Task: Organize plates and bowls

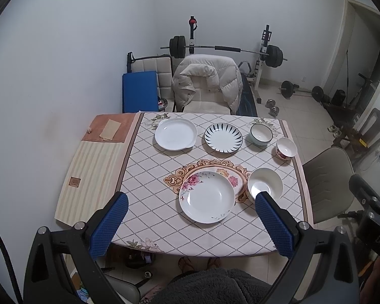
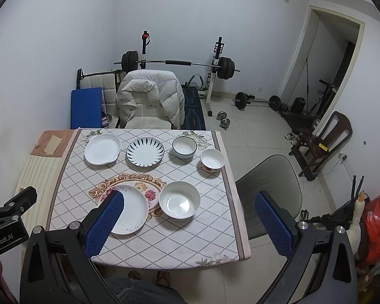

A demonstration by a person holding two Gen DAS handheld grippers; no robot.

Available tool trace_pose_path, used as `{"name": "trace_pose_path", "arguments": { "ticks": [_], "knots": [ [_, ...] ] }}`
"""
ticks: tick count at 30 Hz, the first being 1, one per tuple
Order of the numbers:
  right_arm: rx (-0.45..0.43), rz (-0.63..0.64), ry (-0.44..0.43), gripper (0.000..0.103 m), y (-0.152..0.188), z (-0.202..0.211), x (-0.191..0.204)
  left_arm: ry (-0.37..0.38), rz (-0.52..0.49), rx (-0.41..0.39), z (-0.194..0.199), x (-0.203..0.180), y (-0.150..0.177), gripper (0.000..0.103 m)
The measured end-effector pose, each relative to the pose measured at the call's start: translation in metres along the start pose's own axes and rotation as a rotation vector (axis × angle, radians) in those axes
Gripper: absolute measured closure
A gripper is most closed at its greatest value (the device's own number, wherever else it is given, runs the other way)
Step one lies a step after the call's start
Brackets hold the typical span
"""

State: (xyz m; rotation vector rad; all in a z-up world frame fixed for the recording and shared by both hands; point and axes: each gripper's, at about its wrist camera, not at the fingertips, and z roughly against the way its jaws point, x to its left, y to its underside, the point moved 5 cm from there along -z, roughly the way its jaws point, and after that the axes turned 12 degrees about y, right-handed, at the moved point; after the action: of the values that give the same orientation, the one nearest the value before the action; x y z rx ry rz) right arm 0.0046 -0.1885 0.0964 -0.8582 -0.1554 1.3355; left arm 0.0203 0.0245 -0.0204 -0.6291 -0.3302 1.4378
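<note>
A: Right, start at the grippers. How do they stand?

B: The left gripper [image 1: 191, 204] is spread wide, holding nothing, raised well above the near edge of the table [image 1: 144, 217]. The right gripper [image 2: 187, 207] is likewise spread and empty, at much the same height.

A: And what lies ahead of them?

B: Nearest, the floral plate [image 1: 206, 197] sits below and ahead of the left gripper, between its fingers in that view. Just beside it, to the right, is the large white bowl [image 2: 179, 200], which falls between the right gripper's fingers.

A: So each hand has its own piece?

B: I'd judge so: left nearer the plate, right nearer the bowl. Both are round, so no long axis matters; either would be taken by the rim.

A: The rest?

B: Along the far edge, well apart: white plate [image 1: 175, 134], striped plate [image 1: 223, 137], blue-rimmed bowl [image 1: 261, 133], and small floral bowl [image 1: 286, 148].
</note>
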Motion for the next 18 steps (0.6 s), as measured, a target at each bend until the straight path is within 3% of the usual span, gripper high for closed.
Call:
{"name": "trace_pose_path", "arguments": {
  "ticks": [4, 7, 11, 16, 18],
  "knots": [
    [0.016, -0.022, -0.035, 0.0, 0.0, -0.021, 0.007, -0.018, -0.001, 0.006, -0.02, 0.005, -0.005, 0.0],
    [0.077, 0.008, -0.097, 0.0, 0.008, -0.062, 0.025, -0.039, 0.006, 0.044, -0.056, 0.017, -0.006, 0.0],
    [0.234, 0.089, -0.182, 0.0, 0.038, -0.136, 0.061, -0.075, 0.023, 0.149, -0.121, 0.041, 0.005, 0.001],
    [0.468, 0.006, -0.325, 0.0, 0.094, -0.236, 0.104, -0.069, 0.08, 0.282, -0.211, 0.08, 0.033, 0.001],
    [0.533, -0.011, -0.34, 0.0, 0.119, -0.271, 0.12, -0.055, 0.101, 0.327, -0.243, 0.095, 0.042, 0.003]
  ]
}}
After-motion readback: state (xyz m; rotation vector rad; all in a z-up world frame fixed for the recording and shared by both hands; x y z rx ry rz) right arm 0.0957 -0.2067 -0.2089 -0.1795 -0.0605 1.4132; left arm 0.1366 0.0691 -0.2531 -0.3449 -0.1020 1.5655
